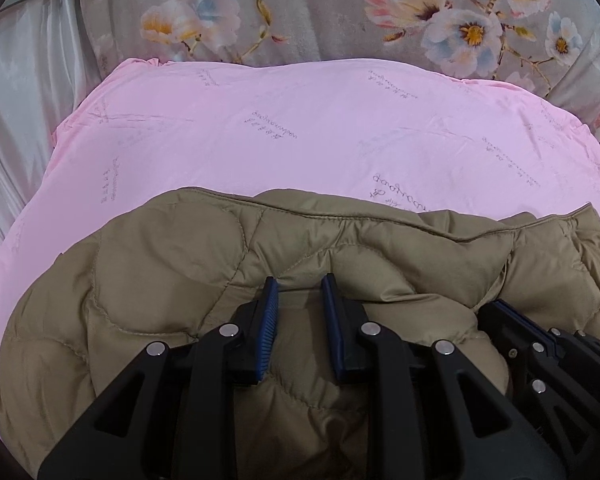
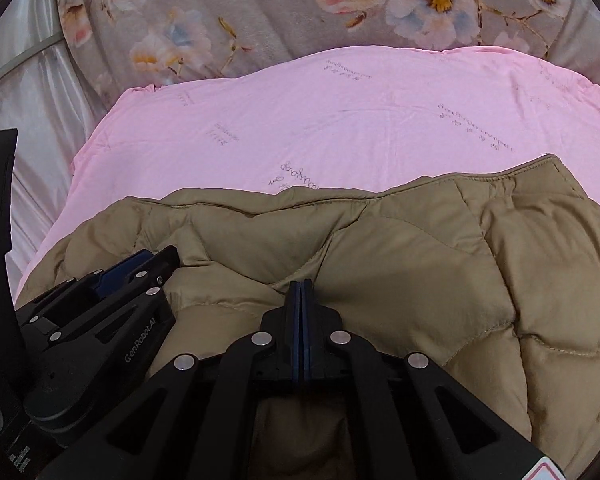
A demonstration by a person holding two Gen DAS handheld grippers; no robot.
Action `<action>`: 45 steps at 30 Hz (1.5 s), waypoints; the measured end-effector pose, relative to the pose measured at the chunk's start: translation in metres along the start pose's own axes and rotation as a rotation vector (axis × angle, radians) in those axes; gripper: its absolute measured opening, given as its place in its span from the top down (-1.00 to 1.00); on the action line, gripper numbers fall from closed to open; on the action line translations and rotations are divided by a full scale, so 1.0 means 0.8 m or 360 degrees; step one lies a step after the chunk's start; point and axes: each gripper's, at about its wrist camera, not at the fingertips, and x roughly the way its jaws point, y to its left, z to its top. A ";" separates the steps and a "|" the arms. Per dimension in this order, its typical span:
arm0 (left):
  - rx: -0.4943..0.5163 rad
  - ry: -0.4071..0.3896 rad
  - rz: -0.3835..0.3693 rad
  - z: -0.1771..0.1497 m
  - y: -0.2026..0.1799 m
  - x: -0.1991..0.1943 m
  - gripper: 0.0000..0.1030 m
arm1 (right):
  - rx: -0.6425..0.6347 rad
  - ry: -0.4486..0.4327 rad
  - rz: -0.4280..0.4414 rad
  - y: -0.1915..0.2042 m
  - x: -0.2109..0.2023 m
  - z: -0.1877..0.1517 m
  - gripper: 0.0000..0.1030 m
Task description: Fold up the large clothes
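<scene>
Jacket (image 1: 172, 264), tan and quilted, lies bunched on the pink sheet (image 1: 300, 128) near the bed's front edge, long axis running side to side. Left hand-held gripper (image 1: 300, 296) pinches a puffy fold; right hand-held gripper (image 2: 302, 300) is fully closed, whether on fabric I cannot tell. Mid-fold, likely; next, lay the folded part down and smooth it.

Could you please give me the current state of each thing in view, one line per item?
Tan quilted jacket: bunched and puffy, lying on the pink sheet.
Pink sheet: spread mostly flat.
Floral blanket: lying beyond the sheet.
Left gripper: jaws slightly apart, jacket fabric between them.
Right gripper: jaws shut.
</scene>
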 end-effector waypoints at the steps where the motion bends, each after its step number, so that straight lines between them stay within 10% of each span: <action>1: 0.0001 -0.0004 0.0003 -0.001 0.000 0.001 0.58 | -0.0004 -0.0005 -0.0004 0.001 0.001 -0.001 1.00; 14: 0.0009 -0.0014 0.0030 -0.002 -0.005 0.006 0.58 | -0.0005 -0.0036 0.0002 -0.002 0.007 -0.003 1.00; 19: -0.0169 0.0035 -0.0148 -0.003 0.031 -0.021 0.52 | 0.0016 -0.0033 0.0039 -0.005 -0.006 -0.001 0.99; 25: -0.0327 -0.0036 -0.0179 -0.054 0.130 -0.129 -0.12 | 0.0032 -0.0104 0.0147 0.023 -0.063 -0.012 0.85; 32: -0.0723 0.0095 -0.0105 -0.143 0.255 -0.172 -0.18 | -0.0115 -0.0032 0.0194 0.074 -0.066 -0.024 0.85; 37: -0.0954 0.0222 -0.0295 -0.181 0.275 -0.150 -0.19 | -0.0104 0.0026 0.0170 0.073 -0.042 -0.033 0.91; 45: -0.1036 0.0238 -0.0476 -0.167 0.249 -0.110 -0.72 | -0.0034 0.0036 0.0258 0.057 -0.028 -0.041 1.00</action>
